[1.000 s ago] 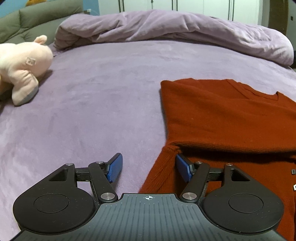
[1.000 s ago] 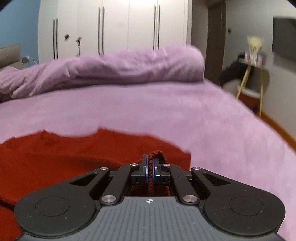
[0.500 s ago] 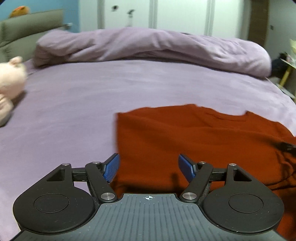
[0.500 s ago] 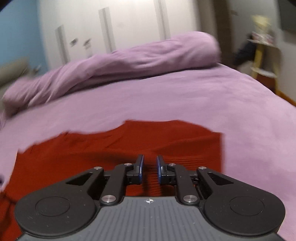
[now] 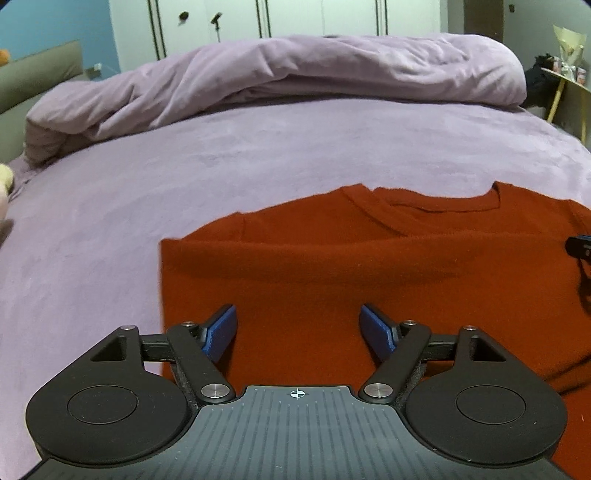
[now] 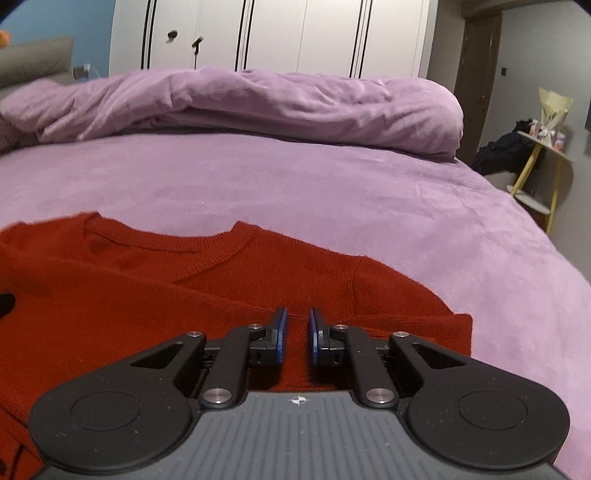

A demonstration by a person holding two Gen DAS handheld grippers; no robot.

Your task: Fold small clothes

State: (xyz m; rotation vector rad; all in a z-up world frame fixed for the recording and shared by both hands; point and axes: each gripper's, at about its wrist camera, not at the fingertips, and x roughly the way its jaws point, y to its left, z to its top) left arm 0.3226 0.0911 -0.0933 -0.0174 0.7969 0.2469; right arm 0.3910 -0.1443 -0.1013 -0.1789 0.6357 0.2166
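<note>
Rust-red sweater (image 5: 332, 266): knitted, lying flat on the lilac bedspread (image 5: 184, 166) at the near side of the bed, neckline toward the far side. A fold edge crosses it from side to side, and both sides appear tucked in, though the layers are hard to separate in these views. In the right wrist view the same sweater (image 6: 147, 288) shows its ribbed V-neck and a squared right edge near the right side of the bed.

Left gripper (image 5: 298, 332): over the near left part of the sweater, jaws spread wide and opening further. Only flat knit lies beneath the gap; the blue pads (image 5: 221, 328) grip nothing.

Right gripper (image 6: 295, 336): over the near right part of the sweater, jaws drawn close with a narrow slit between the blue pads (image 6: 281, 332). The knit shows through the slit, below the pads, and nothing is pinched.

Duvet (image 6: 240, 107): lilac, bunched in a long roll across the far side of the bed.

Wardrobe (image 6: 277, 33): white doors, behind the duvet.

Side table (image 6: 546, 162): yellow legs, far right, beside the bed, carrying small items too small to identify.

Headboard (image 5: 37, 74): grey-green, padded, far left.
</note>
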